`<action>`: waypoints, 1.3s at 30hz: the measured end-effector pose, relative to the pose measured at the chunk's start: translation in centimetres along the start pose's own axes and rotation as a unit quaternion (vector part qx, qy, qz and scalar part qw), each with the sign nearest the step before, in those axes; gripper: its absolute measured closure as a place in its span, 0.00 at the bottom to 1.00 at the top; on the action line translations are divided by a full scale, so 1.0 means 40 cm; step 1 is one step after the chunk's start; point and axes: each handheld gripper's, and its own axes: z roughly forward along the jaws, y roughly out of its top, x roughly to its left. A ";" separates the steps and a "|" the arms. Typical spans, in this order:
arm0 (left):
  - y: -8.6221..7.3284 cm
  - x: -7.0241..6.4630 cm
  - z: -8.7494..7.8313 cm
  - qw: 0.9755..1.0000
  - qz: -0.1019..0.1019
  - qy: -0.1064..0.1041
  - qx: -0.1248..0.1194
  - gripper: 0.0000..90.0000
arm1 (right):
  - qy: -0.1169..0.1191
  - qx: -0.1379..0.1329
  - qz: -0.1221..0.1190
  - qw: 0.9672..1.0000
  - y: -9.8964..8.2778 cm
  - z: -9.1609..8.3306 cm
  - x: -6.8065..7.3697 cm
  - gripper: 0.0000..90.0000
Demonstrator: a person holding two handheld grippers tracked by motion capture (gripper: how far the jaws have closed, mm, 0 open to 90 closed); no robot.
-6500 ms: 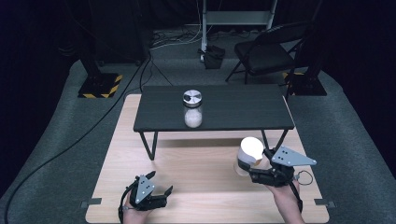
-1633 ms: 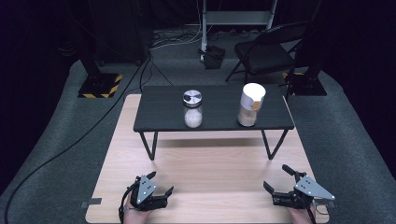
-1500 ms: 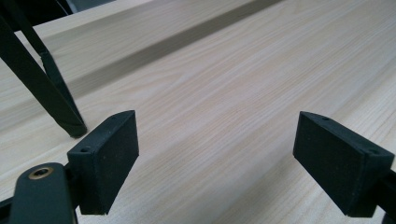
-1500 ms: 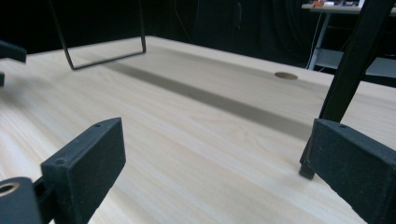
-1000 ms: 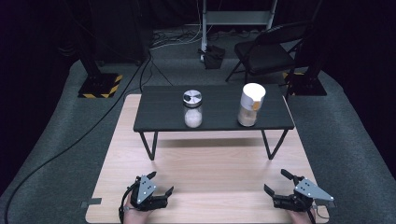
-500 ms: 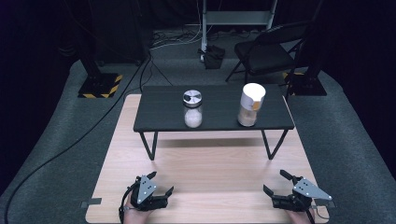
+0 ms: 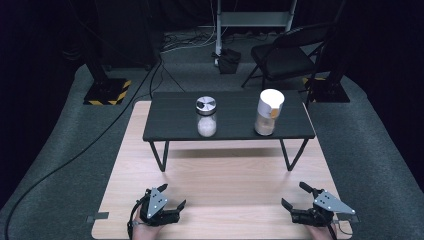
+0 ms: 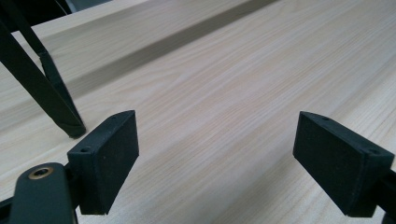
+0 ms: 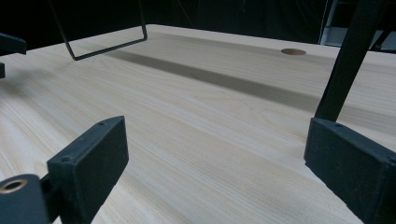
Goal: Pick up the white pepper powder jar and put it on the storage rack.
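High view: two containers stand on the small black table (image 7: 165, 125), which rests on the far half of the wooden tabletop (image 7: 225, 175). Glass jar (image 7: 206, 116), with a metal lid and white contents in its lower part, stands near the middle of the black table. White-lidded canister (image 7: 268, 112), holding a pale brownish fill, stands toward the right end, near the front edge, well apart from the jar. The near half of the wooden tabletop lies bare between the black table's legs and the near edge. Left gripper (image 7: 175, 199) sits at the near left corner, right gripper (image 7: 295, 196) at the near right corner, both well apart from the containers.

Left gripper view: jaws stand wide, with bare wood grain between the pads (image 8: 109, 158); one black table leg (image 8: 44, 93) meets the wood at the left.

Right gripper view: jaws stand wide, having just opened a little further, with nothing between them. A black leg (image 9: 345, 60) rises just beyond the right pad; a wire-frame leg (image 9: 107, 42) stands at the far left, and a round hole (image 9: 293, 51) lies near the far edge.
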 end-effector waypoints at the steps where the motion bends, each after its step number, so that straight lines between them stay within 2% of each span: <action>1: 0.000 0.000 0.000 1.000 0.000 0.000 0.000 0.16 | 0.000 -0.001 0.000 1.000 -0.001 0.000 0.000 0.06; 11: 0.000 -0.001 0.000 1.000 0.001 0.000 0.001 0.16 | 0.005 0.000 0.004 1.000 -0.001 0.001 -0.004 0.07; 19: 0.000 -0.001 0.000 1.000 0.001 0.000 0.000 0.16 | -0.001 0.002 0.020 1.000 -0.001 0.000 -0.004 0.06; 39: 0.001 -0.001 0.000 1.000 0.001 0.001 0.001 0.16 | -0.012 0.003 0.007 1.000 0.000 0.002 0.009 0.02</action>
